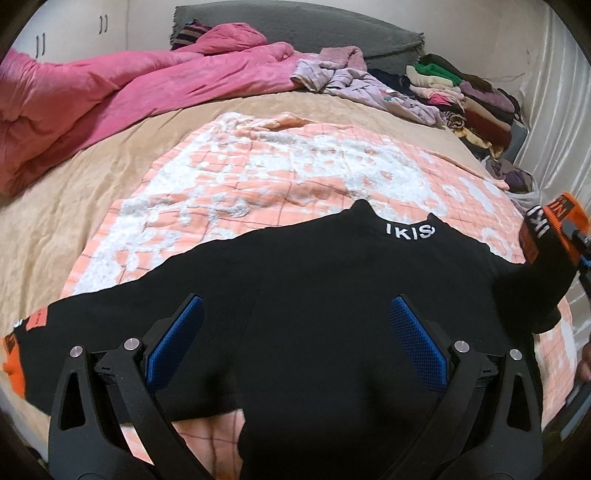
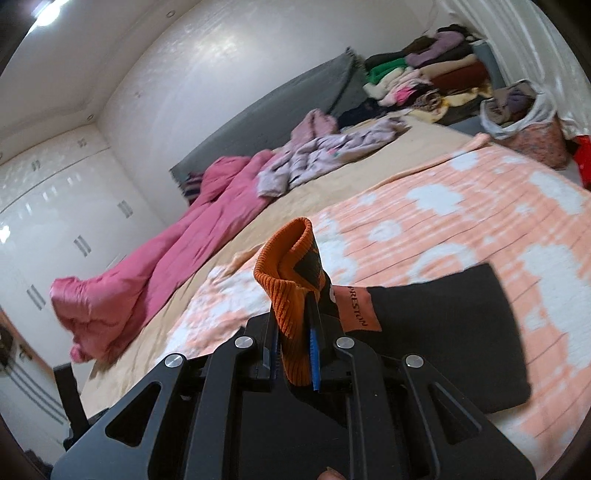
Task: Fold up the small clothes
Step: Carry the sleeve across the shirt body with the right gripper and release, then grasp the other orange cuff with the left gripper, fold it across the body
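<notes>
Your left fingers (image 1: pixel 183 334) stand wide apart with nothing between them, blue pads facing each other over the body of the black sweater (image 1: pixel 314 295). That left gripper (image 1: pixel 295 336) hovers above the cloth; whether the tips touch it you cannot tell from this view. The sweater lies spread on the peach-and-white blanket (image 1: pixel 258 166), collar at 12 o'clock with white lettering, partly readable. Its hem is cut off by the lower edge of the picture. One sleeve runs out to 9 o'clock and ends in an orange cuff, half lost at the rim of the lens.

Your right fingers (image 2: pixel 314 354) are pressed together on the other sleeve's orange cuff (image 2: pixel 291 280), which stands upright out of the right gripper (image 2: pixel 293 354), its ribbed opening curled over at 12 o'clock. An orange label sits just beside it at 2 o'clock. From the left wrist view the same cuff shows lifted at 3 o'clock, with the right tool mostly out of frame.

Farther out, the blanket lies on a tan bed (image 1: pixel 74 206). A pink duvet (image 1: pixel 92 107) is bunched at 10 o'clock, a lilac garment (image 1: pixel 351 85) crumpled at 12 to 1 o'clock, and a stack of folded clothes (image 1: pixel 469 96) at 2 o'clock, too small to sort piece by piece. A grey headboard (image 1: pixel 295 26) lies behind them.
</notes>
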